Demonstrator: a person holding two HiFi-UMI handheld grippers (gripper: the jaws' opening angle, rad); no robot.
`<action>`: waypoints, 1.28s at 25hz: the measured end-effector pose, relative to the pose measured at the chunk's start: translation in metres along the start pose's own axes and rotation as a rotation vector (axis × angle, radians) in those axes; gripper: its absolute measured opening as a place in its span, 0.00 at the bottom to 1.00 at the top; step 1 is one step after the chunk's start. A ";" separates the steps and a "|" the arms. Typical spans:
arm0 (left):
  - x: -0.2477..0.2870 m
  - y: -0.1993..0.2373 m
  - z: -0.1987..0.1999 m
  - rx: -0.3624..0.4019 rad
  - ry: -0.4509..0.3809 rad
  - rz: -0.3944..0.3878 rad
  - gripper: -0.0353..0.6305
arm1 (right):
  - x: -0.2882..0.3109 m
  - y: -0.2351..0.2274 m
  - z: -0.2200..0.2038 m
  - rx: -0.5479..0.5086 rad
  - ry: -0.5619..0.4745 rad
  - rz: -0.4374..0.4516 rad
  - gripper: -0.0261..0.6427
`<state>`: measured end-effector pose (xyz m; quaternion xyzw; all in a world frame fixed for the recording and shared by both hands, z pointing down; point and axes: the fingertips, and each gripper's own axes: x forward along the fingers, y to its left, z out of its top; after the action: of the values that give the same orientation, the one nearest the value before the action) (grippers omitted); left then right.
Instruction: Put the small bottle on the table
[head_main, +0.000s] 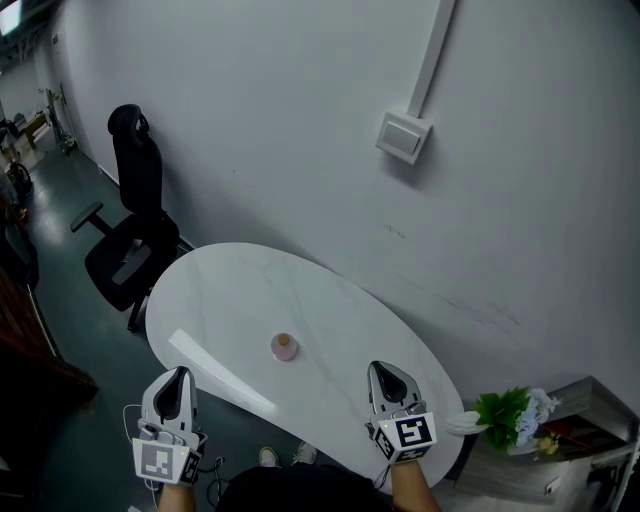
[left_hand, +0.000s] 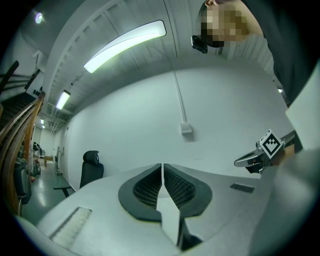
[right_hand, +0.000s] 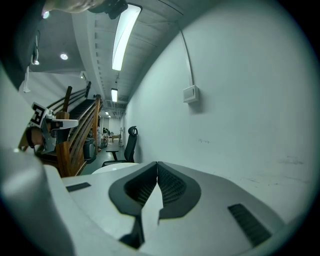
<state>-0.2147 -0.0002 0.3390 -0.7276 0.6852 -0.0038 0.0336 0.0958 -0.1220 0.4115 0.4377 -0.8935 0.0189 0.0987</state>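
Observation:
A small pink bottle (head_main: 285, 347) stands upright near the middle of the white oval table (head_main: 230, 290). My left gripper (head_main: 179, 377) hovers at the table's near left edge, jaws shut with nothing between them. My right gripper (head_main: 385, 376) is over the table's near right part, to the right of the bottle and apart from it, also shut and empty. In the left gripper view the shut gripper (left_hand: 162, 167) points toward the wall, and the right gripper (left_hand: 247, 160) shows at the right. The right gripper view shows its gripper (right_hand: 157, 166) shut; the bottle is hidden in both gripper views.
A black office chair (head_main: 128, 230) stands at the table's far left end. A white wall box (head_main: 403, 137) with a conduit hangs above the table. White flowers with green leaves (head_main: 515, 415) sit on a low shelf at the right. Wooden stairs (right_hand: 75, 135) rise beyond.

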 end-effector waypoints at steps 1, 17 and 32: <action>0.001 0.000 0.000 -0.004 0.007 0.002 0.08 | 0.001 0.000 0.000 0.000 -0.001 0.001 0.05; -0.013 0.004 0.000 -0.020 0.010 0.022 0.08 | 0.007 0.012 0.007 -0.005 -0.018 0.032 0.05; -0.022 0.000 -0.008 -0.013 0.009 0.000 0.08 | 0.003 0.023 0.014 -0.068 -0.028 0.038 0.05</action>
<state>-0.2168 0.0218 0.3474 -0.7278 0.6853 -0.0024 0.0258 0.0738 -0.1120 0.4000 0.4174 -0.9030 -0.0157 0.1008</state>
